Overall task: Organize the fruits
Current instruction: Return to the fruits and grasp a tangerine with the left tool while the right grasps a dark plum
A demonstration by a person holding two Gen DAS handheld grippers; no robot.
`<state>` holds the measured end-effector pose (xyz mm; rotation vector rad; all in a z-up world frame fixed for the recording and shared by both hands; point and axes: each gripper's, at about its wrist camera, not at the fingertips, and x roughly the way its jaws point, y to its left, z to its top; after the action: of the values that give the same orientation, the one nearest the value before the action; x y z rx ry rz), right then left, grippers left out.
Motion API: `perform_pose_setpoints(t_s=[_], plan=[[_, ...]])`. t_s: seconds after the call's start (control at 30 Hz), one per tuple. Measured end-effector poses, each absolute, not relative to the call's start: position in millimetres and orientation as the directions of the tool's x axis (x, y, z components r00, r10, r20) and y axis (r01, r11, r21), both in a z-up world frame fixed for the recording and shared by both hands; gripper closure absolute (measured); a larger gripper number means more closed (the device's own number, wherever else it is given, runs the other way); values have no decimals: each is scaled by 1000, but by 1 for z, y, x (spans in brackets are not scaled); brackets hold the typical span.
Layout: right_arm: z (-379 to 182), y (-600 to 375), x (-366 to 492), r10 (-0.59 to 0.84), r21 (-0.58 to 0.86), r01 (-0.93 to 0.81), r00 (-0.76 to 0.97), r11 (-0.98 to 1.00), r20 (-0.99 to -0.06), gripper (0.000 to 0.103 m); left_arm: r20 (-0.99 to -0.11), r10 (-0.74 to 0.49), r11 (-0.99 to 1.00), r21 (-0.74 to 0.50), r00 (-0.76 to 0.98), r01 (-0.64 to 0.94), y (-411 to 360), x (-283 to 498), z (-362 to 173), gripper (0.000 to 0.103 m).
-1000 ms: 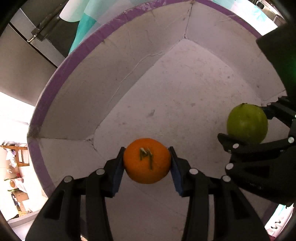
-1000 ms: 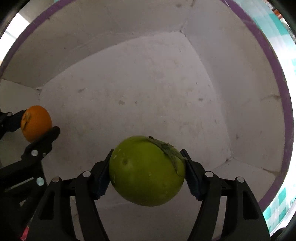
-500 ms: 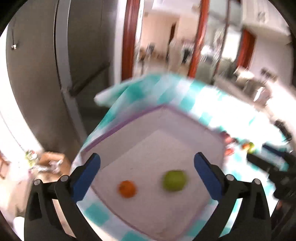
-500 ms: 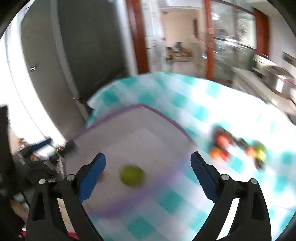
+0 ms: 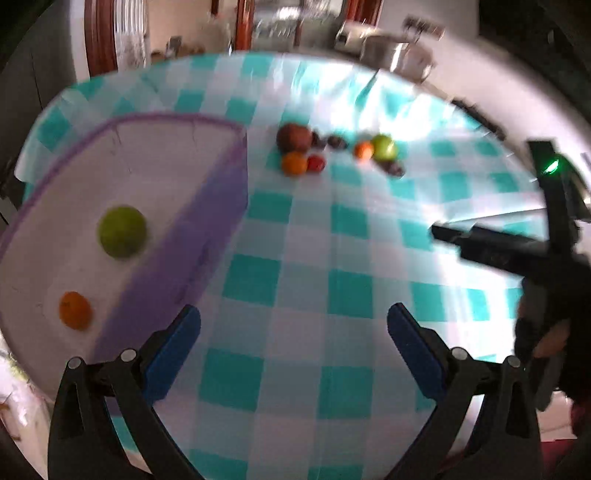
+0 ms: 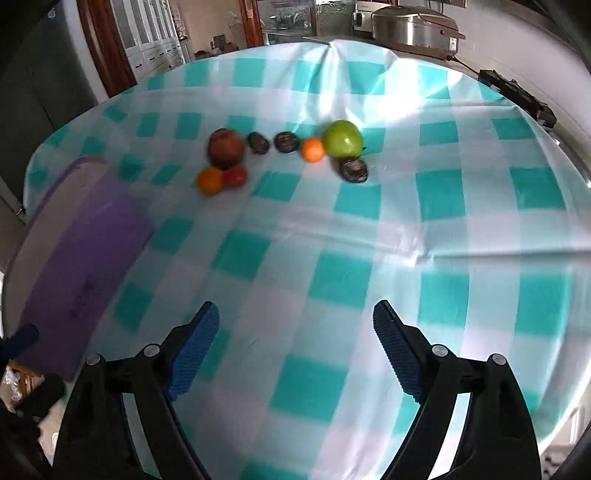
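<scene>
Left wrist view: a green apple [image 5: 122,231] and a small orange [image 5: 75,309] lie apart on the white floor of a purple-rimmed box [image 5: 207,221], which sits on the left part of the worktop [image 5: 314,266] under a teal-and-white checked cloth. Beyond the box's far corner, a loose group of fruit rests on the cloth: a brownish-red apple [image 5: 294,137], an orange [image 5: 294,163] and a small red fruit [image 5: 316,163] just in front of it, two dark plums [image 5: 336,141] beside it, then another small orange [image 5: 364,150] touching a green apple [image 5: 384,147], with a dark plum [image 5: 394,168] just in front. The left gripper [image 5: 293,325] hangs over bare cloth beside the box's near wall, its blue-padded fingers [image 5: 173,350] spread wide with nothing between them. At the right edge the right gripper [image 5: 517,251] shows as a dark blurred shape with a green light, a hand [image 5: 550,339] below it.

Right wrist view, sharper: the same fruit group lies well ahead, the brownish-red apple [image 6: 226,147] at its left, the green apple [image 6: 343,139] at its right. The box [image 6: 85,251] is at the left edge; its inside is hidden from here. The right gripper [image 6: 295,325] is over empty cloth, its jaws closing from a wide spread, and nothing sits between the fingers [image 6: 395,354]. A metal cooker [image 6: 413,26] stands beyond the worktop's far edge.
</scene>
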<state>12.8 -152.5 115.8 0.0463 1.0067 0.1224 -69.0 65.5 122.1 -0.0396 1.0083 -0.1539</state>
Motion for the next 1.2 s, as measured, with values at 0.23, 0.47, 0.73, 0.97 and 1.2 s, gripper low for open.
perform_pose_setpoints(t_s=[0.23,0.47,0.73,0.97,1.2], plan=[[71,-187,102,128,137,-24,539,990,-833,33,-891,-74,976,27,448,215,38,-17,55,2],[31,-201,185,114,154,30,541,988,-833,38,-885,-20,973,89,465,212,18,46,19,8],[25,-188,203,57,46,-33,600,998,-798,47,-857,-39,986,51,515,159,18,117,7,11],[25,-186,207,59,51,-30,606,998,-793,53,-833,-26,994,37,552,102,19,159,4,14],[21,-194,203,87,87,-30,609,996,-788,53,-833,-61,989,25,551,147,32,183,5,35]])
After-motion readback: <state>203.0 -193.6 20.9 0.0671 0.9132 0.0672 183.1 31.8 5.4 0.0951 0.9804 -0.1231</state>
